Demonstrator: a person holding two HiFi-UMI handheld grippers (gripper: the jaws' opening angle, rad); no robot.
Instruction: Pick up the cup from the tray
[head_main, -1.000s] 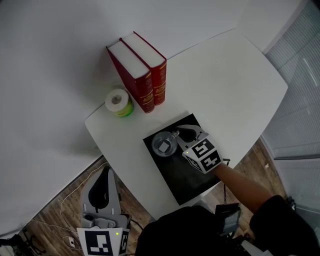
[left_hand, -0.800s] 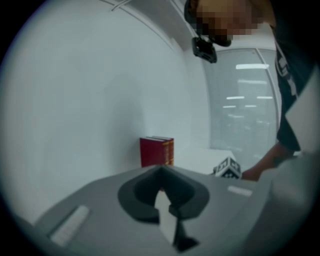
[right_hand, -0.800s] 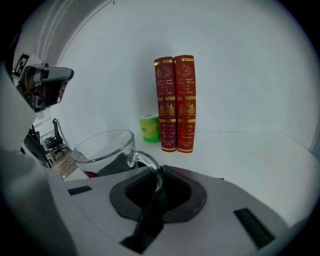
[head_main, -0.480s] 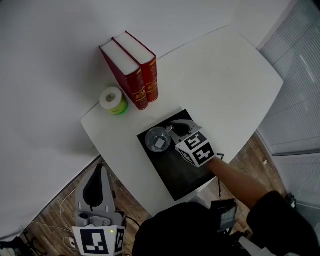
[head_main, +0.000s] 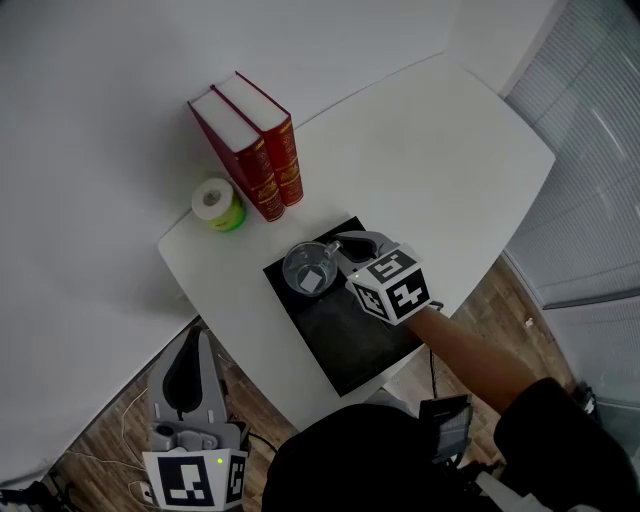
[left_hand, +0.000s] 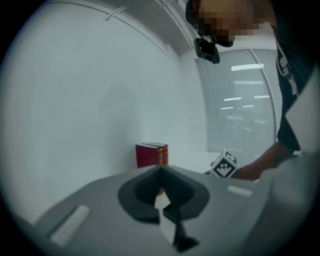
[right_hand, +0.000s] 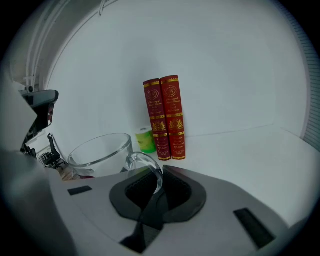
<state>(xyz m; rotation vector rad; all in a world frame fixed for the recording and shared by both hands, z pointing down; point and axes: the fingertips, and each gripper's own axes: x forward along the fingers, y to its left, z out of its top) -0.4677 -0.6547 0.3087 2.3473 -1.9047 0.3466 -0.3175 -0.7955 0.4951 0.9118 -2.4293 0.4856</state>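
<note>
Nearest me, my left gripper (head_main: 193, 345) hangs off the table's near-left edge over the wood floor (head_main: 100, 440), fingers together on nothing. Its own view is soft, and its body blocks most of the table. My right gripper (head_main: 338, 250) has its fingers clamped on the handle (right_hand: 155, 168) of the glass cup (head_main: 307, 268). The cup is over the far corner of the black tray (head_main: 345, 350), which lies at the near edge of the table (head_main: 430, 150). The gripper body hides the cup's base, so I can't tell whether it is clear of the tray. Beyond, a green-wrapped roll (head_main: 217, 205) and two upright red books (head_main: 245, 155) stand at the far-left edge, well apart from the cup. The table's right half is open.
</note>
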